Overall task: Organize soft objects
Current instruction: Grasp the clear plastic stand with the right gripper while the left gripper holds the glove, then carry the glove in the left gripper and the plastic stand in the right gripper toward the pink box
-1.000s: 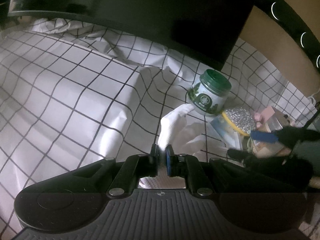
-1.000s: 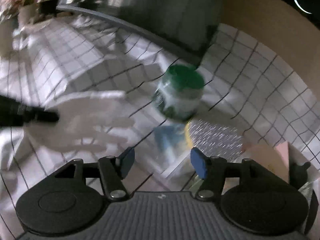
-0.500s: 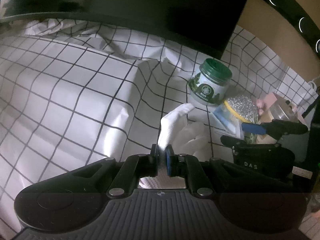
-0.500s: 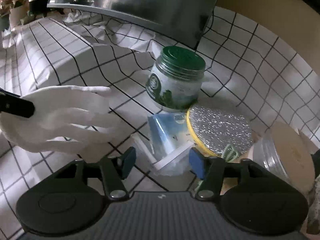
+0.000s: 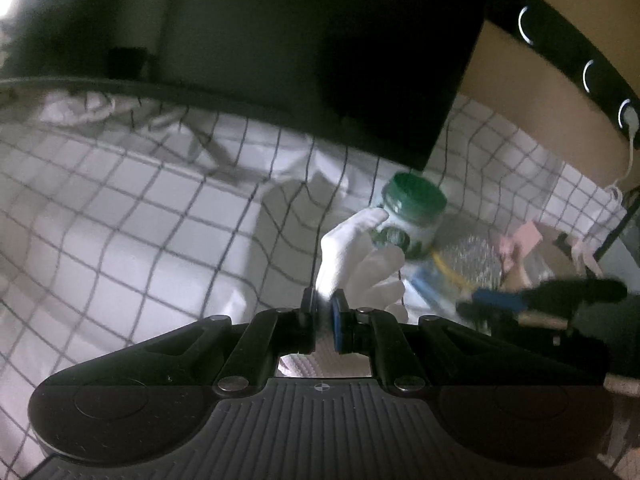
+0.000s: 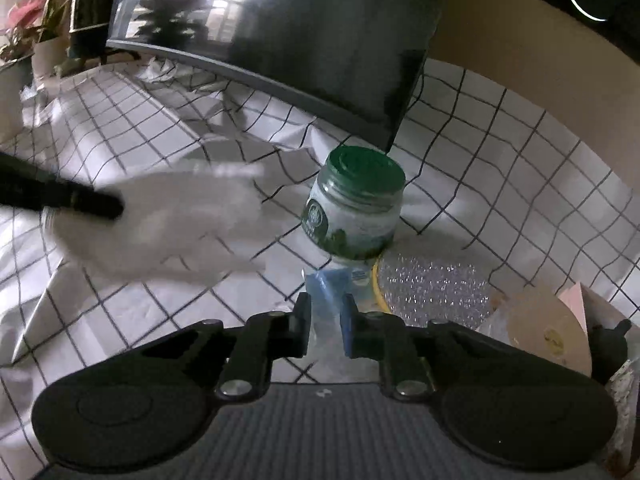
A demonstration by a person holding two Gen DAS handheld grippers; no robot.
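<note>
My left gripper (image 5: 324, 312) is shut on a white fabric glove (image 5: 352, 260), which hangs off the checked cloth; the glove shows blurred in the right wrist view (image 6: 160, 224), with the left gripper's finger (image 6: 60, 198) on it. My right gripper (image 6: 326, 322) is shut on a clear plastic packet with blue print (image 6: 328, 300), just in front of a green-lidded jar (image 6: 356, 208). The right gripper also shows at the right of the left wrist view (image 5: 520, 300).
A checked white cloth (image 6: 120, 128) covers the surface. A glittery disc with a yellow rim (image 6: 432, 284), a round brown lid (image 6: 536, 332) and pink card lie right of the jar. A dark monitor (image 6: 320, 40) stands behind. Potted plants (image 6: 24, 40) stand at far left.
My right gripper has closed from open onto the plastic packet. My left gripper has lifted the glove toward the jar; the glove is blurred with motion.
</note>
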